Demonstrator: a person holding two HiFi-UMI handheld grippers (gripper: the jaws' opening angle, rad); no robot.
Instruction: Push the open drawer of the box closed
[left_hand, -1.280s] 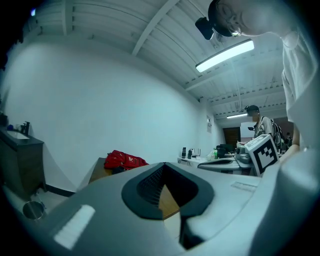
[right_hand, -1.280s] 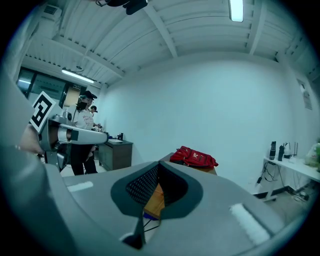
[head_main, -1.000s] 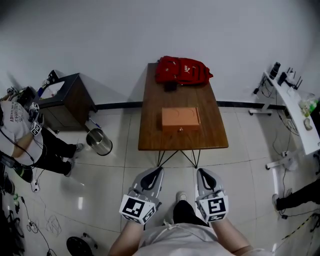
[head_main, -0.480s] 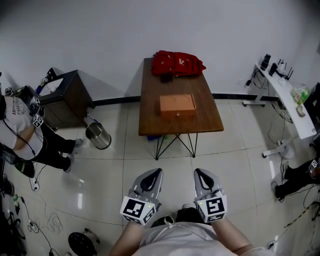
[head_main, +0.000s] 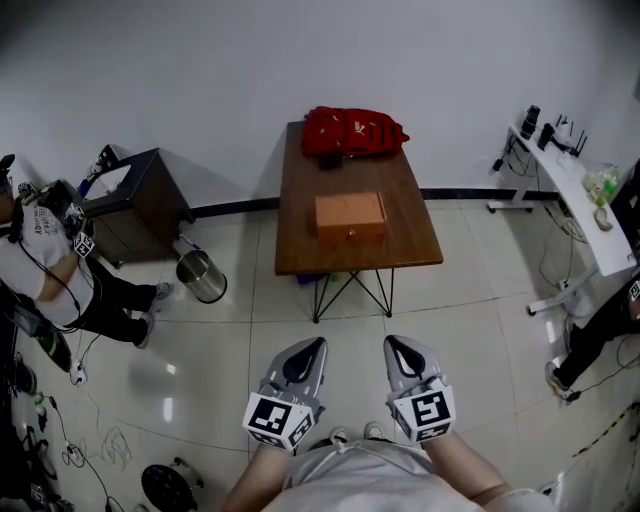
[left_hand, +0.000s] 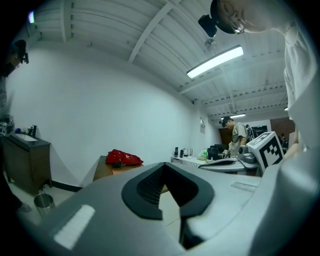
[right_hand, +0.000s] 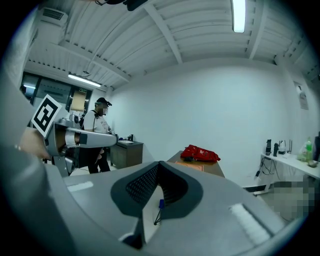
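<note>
An orange-brown box (head_main: 350, 212) lies in the middle of a wooden table (head_main: 300, 250), its drawer front with a small knob (head_main: 352, 234) facing me. How far the drawer stands out I cannot tell from here. Both grippers hang well short of the table, over the tiled floor. My left gripper (head_main: 320, 342) is shut with nothing in it, and so is my right gripper (head_main: 388, 341). In the right gripper view the jaws (right_hand: 159, 163) point at the table and the box (right_hand: 192, 164). The left gripper (left_hand: 165, 165) aims a little to the right of the table (left_hand: 102, 170).
A red backpack (head_main: 350, 132) lies at the table's far end against the wall. A dark cabinet (head_main: 140, 200) and a metal bin (head_main: 203, 277) stand to the left, with a person (head_main: 50, 270) beside them. A white desk (head_main: 585, 215) runs along the right.
The table and box now sit smaller and farther off in the head view, so the view has drawn back. Both grippers keep their place in the frame and stay shut.
</note>
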